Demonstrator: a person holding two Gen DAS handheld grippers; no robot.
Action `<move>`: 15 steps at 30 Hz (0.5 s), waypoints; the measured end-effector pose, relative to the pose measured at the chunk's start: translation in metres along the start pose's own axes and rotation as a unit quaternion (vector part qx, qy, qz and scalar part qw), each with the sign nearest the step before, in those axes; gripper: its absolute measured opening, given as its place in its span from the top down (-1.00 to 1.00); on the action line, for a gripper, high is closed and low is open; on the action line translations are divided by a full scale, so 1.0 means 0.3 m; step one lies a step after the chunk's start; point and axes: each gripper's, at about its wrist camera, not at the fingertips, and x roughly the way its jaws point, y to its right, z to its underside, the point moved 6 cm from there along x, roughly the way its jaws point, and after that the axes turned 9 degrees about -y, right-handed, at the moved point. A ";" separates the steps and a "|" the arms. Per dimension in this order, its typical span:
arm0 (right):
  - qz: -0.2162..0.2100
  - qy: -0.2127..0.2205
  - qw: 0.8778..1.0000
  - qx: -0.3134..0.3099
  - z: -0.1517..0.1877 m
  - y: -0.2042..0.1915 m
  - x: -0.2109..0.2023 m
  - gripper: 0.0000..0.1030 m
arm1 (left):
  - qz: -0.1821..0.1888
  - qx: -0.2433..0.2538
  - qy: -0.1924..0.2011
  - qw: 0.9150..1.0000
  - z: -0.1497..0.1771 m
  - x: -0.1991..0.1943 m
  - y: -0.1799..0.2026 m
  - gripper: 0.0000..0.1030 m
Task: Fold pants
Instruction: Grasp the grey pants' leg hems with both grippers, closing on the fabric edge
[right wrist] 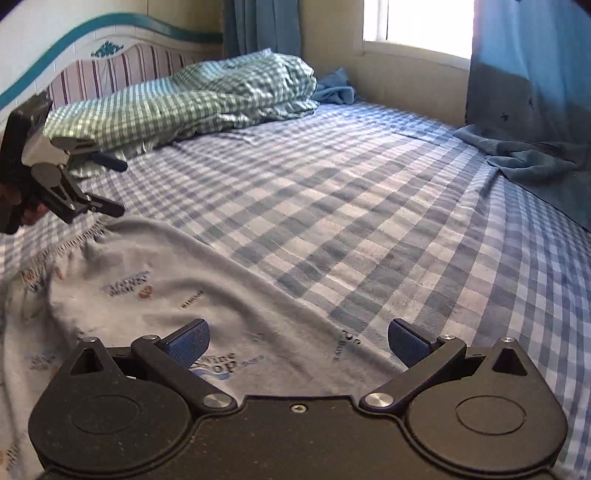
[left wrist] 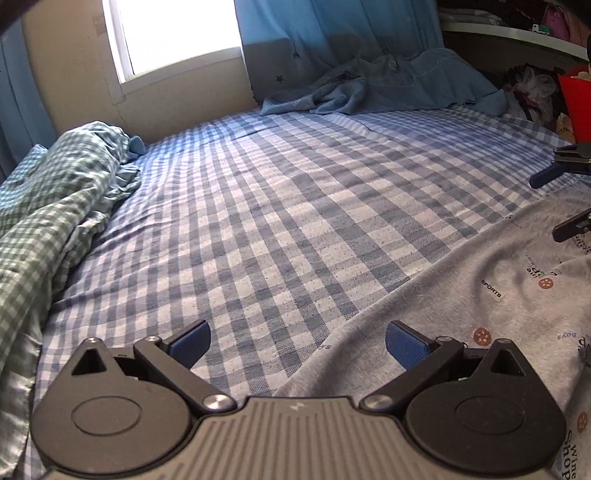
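Note:
Grey pants (left wrist: 480, 314) with small printed words and badges lie spread on the blue checked bed sheet (left wrist: 295, 192), at the lower right of the left wrist view. My left gripper (left wrist: 298, 343) is open and hovers over the pants' edge, holding nothing. At the right rim of that view my right gripper (left wrist: 557, 201) is also open above the fabric. In the right wrist view the pants (right wrist: 166, 288) fill the lower left, with my open right gripper (right wrist: 297, 343) over them. My left gripper (right wrist: 118, 186), held by a hand, hangs open near the pants' far frayed edge.
A bunched green checked quilt (right wrist: 192, 99) lies by the striped headboard (right wrist: 110, 62). Crumpled blue cloth (left wrist: 362, 88) sits under the curtain by the window (left wrist: 177, 33). A red container (left wrist: 576, 107) and shelves stand at the bed's far side.

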 end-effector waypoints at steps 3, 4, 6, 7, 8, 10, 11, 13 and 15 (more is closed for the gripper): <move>0.003 -0.059 0.998 -0.015 -0.010 0.038 0.110 -0.99 | 0.013 0.022 -0.030 0.999 -0.004 0.084 0.007 -0.99; -0.001 -0.075 0.997 -0.009 -0.014 0.053 0.138 -0.99 | 0.025 0.031 -0.042 0.998 0.001 0.109 0.007 -0.98; -0.026 -0.087 0.996 0.009 -0.020 0.077 0.175 -0.93 | 0.039 0.043 -0.055 0.997 0.005 0.131 0.012 -0.82; -0.037 -0.088 0.995 0.015 -0.022 0.082 0.181 -0.81 | 0.043 0.045 -0.057 0.996 0.006 0.137 0.013 -0.66; -0.042 -0.088 0.995 0.015 -0.025 0.086 0.185 -0.75 | 0.050 0.045 -0.059 0.996 0.009 0.137 0.014 -0.60; -0.036 -0.087 0.996 0.008 -0.026 0.089 0.186 -0.61 | 0.069 0.041 -0.064 0.995 0.009 0.140 0.009 -0.30; -0.033 -0.090 0.995 0.003 -0.030 0.091 0.189 -0.57 | 0.078 0.038 -0.069 0.994 0.009 0.138 0.007 -0.17; -0.036 -0.092 0.995 -0.006 -0.032 0.089 0.186 -0.25 | 0.095 0.032 -0.083 0.992 0.012 0.143 0.000 0.24; -0.038 -0.094 0.995 -0.016 -0.041 0.079 0.184 0.07 | 0.102 0.032 -0.094 0.990 0.008 0.148 -0.007 0.35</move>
